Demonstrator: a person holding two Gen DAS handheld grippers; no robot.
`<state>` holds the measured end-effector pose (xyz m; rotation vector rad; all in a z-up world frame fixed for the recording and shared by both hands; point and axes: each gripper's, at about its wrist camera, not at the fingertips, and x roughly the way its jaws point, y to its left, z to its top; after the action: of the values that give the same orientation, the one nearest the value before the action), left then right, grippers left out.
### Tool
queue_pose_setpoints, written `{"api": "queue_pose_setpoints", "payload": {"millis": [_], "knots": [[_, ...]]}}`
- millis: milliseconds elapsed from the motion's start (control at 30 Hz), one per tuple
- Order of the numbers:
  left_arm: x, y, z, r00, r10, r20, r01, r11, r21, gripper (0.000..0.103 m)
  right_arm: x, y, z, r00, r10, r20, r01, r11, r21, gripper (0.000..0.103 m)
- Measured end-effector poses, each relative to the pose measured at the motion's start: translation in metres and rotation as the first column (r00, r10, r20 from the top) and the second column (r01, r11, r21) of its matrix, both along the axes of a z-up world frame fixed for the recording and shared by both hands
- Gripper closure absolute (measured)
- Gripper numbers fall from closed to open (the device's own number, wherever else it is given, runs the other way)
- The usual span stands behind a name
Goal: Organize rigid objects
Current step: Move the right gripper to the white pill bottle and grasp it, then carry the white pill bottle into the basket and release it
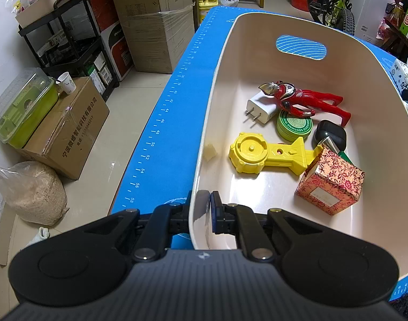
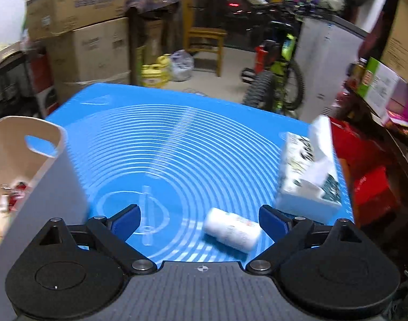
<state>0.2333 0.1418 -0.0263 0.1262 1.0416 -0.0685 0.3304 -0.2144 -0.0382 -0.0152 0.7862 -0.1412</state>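
Right gripper (image 2: 200,220) spread wide, white bottle (image 2: 232,233) between fingers

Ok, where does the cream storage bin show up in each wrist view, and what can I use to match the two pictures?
Left wrist: the cream bin fills the centre and right; the left gripper is clamped on its near rim.
Right wrist: only the bin's end with the handle slot shows, at the left edge, beside the open right gripper.
Shared landmark: the blue mat with white rings.
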Motion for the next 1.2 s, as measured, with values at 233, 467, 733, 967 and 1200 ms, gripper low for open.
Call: {"api": "queue_pose_setpoints", "payload": {"millis": [233, 467, 733, 967, 1200], "knots": [[-0.001, 0.000, -0.001, 1.000, 0.000, -0.001, 0.000, 1.000, -0.005, 0.090, 0.012, -0.030, -0.040, 0.992, -0.127, -0.016, 0.128, 0.989, 0.067, 0.007], [-0.001, 0.000, -0.001, 1.000, -0.002, 0.000, 0.002, 1.000, -0.001, 0.090, 0.022, -0.043, -0.067, 0.964, -0.264, -0.036, 0.266, 0.951, 0.155, 0.007], [0.000, 0.000, -0.001, 1.000, -0.002, -0.001, 0.002, 1.000, -0.001, 0.090, 0.031, -0.039, -0.078, 0.955, -0.296, -0.025, 0.297, 0.948, 0.116, 0.029], [0.000, 0.000, -0.001, 1.000, -0.001, -0.001, 0.001, 1.000, -0.001, 0.090, 0.025, -0.034, -0.070, 0.959, -0.283, -0.003, 0.282, 0.957, 0.060, 0.039], [0.000, 0.000, -0.001, 1.000, -0.003, -0.001, 0.003, 1.000, 0.002, 0.090, 0.004, -0.033, -0.045, 0.969, -0.246, 0.035, 0.243, 0.966, 0.085, 0.039]]}}
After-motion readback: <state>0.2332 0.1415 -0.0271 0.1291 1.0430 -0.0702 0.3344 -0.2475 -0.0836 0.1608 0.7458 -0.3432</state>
